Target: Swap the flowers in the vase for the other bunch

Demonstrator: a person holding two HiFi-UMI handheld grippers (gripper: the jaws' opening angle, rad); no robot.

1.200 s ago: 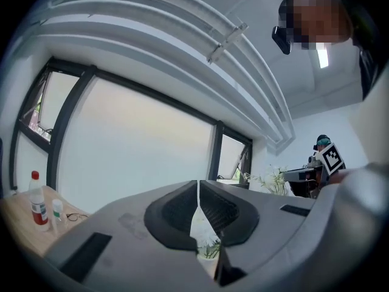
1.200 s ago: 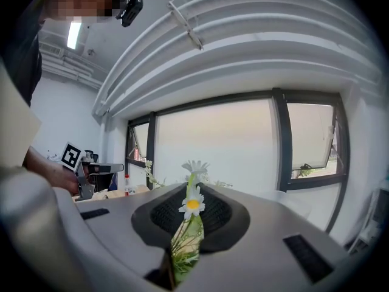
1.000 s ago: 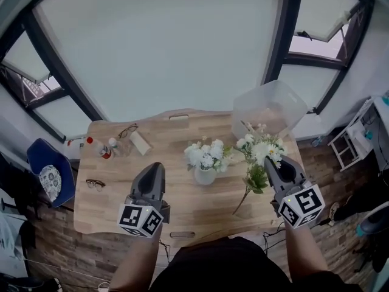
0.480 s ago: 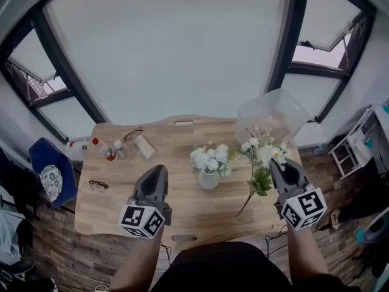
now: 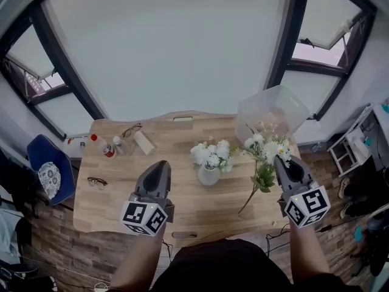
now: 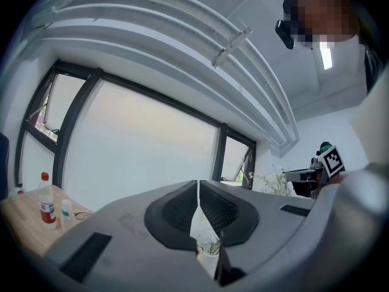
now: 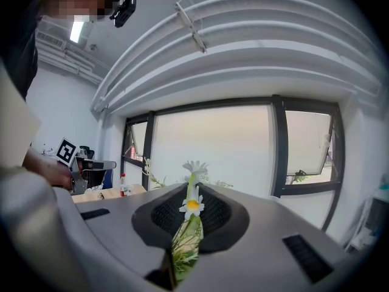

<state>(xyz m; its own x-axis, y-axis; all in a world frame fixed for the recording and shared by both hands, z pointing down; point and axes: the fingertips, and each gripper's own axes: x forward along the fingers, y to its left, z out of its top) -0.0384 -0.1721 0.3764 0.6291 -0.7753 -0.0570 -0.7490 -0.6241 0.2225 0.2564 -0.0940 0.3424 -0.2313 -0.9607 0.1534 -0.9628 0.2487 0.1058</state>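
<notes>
A small white vase (image 5: 208, 176) stands mid-table and holds white flowers (image 5: 211, 156). To its right my right gripper (image 5: 282, 161) is shut on the other bunch (image 5: 265, 154), which has white daisies and green leaves. Its stems (image 5: 246, 202) hang down toward the table. In the right gripper view a daisy (image 7: 192, 205) and green stalks sit pinched between the jaws of the right gripper (image 7: 191, 190). My left gripper (image 5: 159, 166) hovers left of the vase, shut with nothing in it. Past the left gripper (image 6: 198, 185), part of the vase (image 6: 208, 261) shows low between its jaws.
The wooden table (image 5: 182, 212) also carries a clear plastic box (image 5: 270, 109) at the back right. At the back left are glasses (image 5: 129, 130), a small white box (image 5: 144, 143) and bottles (image 5: 104, 149). Another pair of glasses (image 5: 96, 183) lies left. A blue chair (image 5: 47, 172) stands beside the table.
The right gripper has drifted slightly with the bunch in it. The left gripper has kept still, and both sets of jaws stand as before.
</notes>
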